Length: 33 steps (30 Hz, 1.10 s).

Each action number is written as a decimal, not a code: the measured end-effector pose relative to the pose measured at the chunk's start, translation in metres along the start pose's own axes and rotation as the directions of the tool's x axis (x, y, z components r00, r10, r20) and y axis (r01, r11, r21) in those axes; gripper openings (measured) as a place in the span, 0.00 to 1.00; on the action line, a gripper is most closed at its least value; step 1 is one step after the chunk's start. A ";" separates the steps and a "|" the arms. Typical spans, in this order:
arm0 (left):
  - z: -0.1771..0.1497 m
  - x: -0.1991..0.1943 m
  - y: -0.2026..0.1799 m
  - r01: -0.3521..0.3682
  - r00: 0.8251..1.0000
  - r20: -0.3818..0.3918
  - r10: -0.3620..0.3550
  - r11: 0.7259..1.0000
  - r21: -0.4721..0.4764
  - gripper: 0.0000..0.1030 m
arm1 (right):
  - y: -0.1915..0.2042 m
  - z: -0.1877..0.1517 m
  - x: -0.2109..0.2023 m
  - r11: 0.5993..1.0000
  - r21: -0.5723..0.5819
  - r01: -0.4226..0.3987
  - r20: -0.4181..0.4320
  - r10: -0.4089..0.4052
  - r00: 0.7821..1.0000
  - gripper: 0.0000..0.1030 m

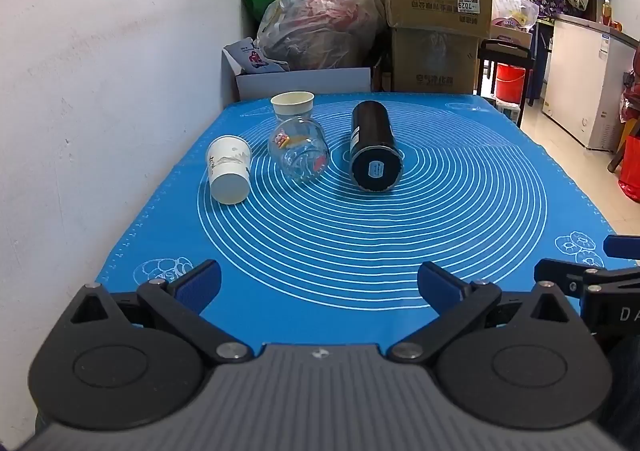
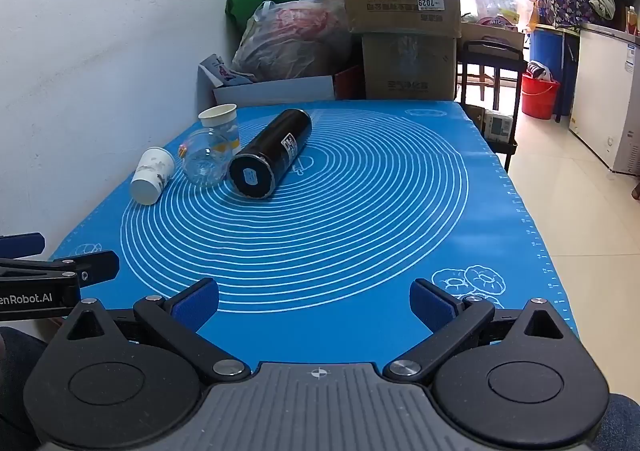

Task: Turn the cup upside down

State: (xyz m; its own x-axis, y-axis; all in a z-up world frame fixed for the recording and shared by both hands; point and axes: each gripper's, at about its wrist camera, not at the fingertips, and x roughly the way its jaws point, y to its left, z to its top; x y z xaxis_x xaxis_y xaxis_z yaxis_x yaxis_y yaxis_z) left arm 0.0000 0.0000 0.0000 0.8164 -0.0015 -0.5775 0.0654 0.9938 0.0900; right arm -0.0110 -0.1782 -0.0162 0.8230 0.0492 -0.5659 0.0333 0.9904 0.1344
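At the bottom of the left wrist view the left gripper is seen with its blue-padded fingers spread wide and nothing between them; the right gripper is likewise held wide and empty at the bottom of its own view; both hover at the near edge of the blue silicone baking mat printed with white concentric rings.

Further in, left of centre, a white paper cup lying on its side is found, its closed base turned towards the cameras and its long axis running away and slightly rightward; just beside it a clear glass jar on its side is seen, then a black cylindrical flask on its side; behind the jar an upright white paper cup stands near the far edge.

Which cup is meant cannot be told; the toppled one is judged likeliest; it lies ahead and left of the left gripper and far left of the right, so the left is judged nearer.
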 end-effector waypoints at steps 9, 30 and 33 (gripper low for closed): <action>0.001 0.000 -0.002 -0.004 1.000 0.002 0.004 1.000 0.000 1.00 | -0.001 0.000 0.001 1.000 0.004 0.005 -0.016 -0.005 1.000 1.00; 0.001 0.001 -0.001 0.002 1.000 -0.009 -0.002 1.000 0.007 1.00 | -0.001 0.000 0.002 1.000 0.008 0.003 -0.018 -0.003 1.000 1.00; 0.000 0.001 -0.002 0.003 1.000 -0.007 -0.003 1.000 0.008 1.00 | -0.001 0.001 0.002 1.000 0.005 0.004 -0.019 -0.004 1.000 1.00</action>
State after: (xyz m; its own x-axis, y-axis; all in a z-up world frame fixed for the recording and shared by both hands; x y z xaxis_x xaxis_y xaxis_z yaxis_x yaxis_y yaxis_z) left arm 0.0011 -0.0018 -0.0005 0.8121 -0.0034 -0.5836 0.0722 0.9929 0.0948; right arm -0.0088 -0.1791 -0.0173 0.8117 0.0481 -0.5821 0.0395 0.9898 0.1367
